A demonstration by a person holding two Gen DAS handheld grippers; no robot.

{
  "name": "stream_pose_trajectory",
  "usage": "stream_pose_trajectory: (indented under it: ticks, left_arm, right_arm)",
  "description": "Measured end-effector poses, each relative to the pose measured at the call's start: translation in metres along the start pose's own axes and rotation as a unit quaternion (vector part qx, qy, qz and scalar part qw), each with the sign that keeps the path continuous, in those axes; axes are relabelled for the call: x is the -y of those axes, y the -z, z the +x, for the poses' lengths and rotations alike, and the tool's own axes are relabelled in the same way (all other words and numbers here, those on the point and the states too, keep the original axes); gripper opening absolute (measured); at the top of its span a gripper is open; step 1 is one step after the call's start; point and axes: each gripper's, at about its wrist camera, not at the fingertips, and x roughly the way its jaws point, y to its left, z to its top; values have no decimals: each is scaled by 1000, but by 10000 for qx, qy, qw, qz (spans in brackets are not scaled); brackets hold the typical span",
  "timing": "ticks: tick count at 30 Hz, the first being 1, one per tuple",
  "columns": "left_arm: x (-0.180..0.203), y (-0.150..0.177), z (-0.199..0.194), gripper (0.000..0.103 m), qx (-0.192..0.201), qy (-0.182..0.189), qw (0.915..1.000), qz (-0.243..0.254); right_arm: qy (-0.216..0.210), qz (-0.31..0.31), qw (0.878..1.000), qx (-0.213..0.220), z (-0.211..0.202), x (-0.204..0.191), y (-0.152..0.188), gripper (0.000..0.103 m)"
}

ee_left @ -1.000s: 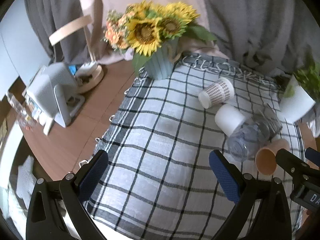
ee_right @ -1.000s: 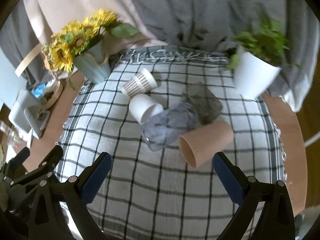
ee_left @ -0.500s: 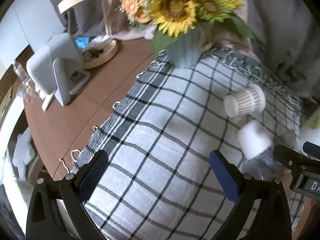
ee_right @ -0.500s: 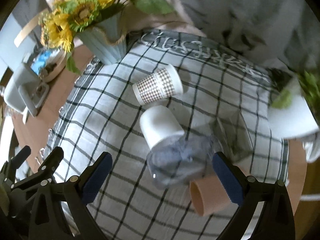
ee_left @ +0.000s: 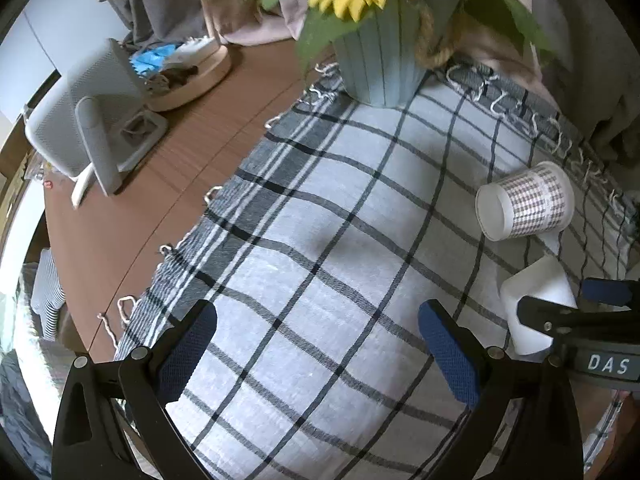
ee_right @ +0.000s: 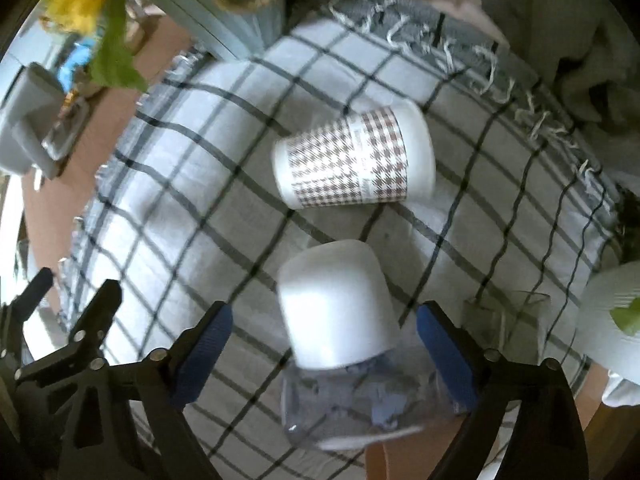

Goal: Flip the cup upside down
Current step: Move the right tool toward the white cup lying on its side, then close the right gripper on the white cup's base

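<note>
- The plain white paper cup [ee_right: 334, 308] lies on its side on the grey-and-white checked tablecloth [ee_right: 208, 184], its closed base pointing away from the right wrist camera; it sits directly between the spread blue-padded fingers of the right gripper [ee_right: 322, 356], which is released and touches nothing.
- That straddling stance looks like a line-up for a side grasp, so I judge this cup to be the one to turn over.
- Just beyond the white cup, a brown-houndstooth paper cup [ee_right: 352, 160] also lies on its side, slightly apart from it.
- Touching the white cup on the near side is a clear plastic tumbler [ee_right: 360, 408], tipped over with its mouth towards the camera; a closing finger could nudge it.
- A clear glass [ee_right: 506, 320] stands just right of the white cup, outside the right finger.
- The left gripper [ee_left: 316, 356] hovers with jaws wide apart over bare cloth left of the white cup, holding nothing, probably kept clear of the work.
- A ribbed pale-blue vase of sunflowers [ee_left: 380, 60] stands at the cloth's far edge, well away from the white cup.
</note>
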Motion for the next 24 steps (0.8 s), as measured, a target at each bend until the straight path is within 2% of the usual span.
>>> stream_pose_trajectory:
  ticks: [2,4,11,18,24]
  left_arm:
    - [3,-1,4,103,-37,-39,10000,42]
    - [6,-1,9,103,-91,-66,9999,96]
    - [9,-4,22,103,-250,-64,9995,189]
    - [1,-1,16,103,-133,-26,9994,321]
    - [-24,0,0,103,35,109,9991,397]
  right_arm:
    - [-97,-59,9998,-137,11,1,-3,90]
    - [-91,-43,9997,-226,19,4,-6,85]
    - [-155,36,9993,-342,33,12,-9,73]
    - [-176,146,9996,-160,32,12,-5,72]
    - [-250,482,9978,393,-1,-2,6,72]
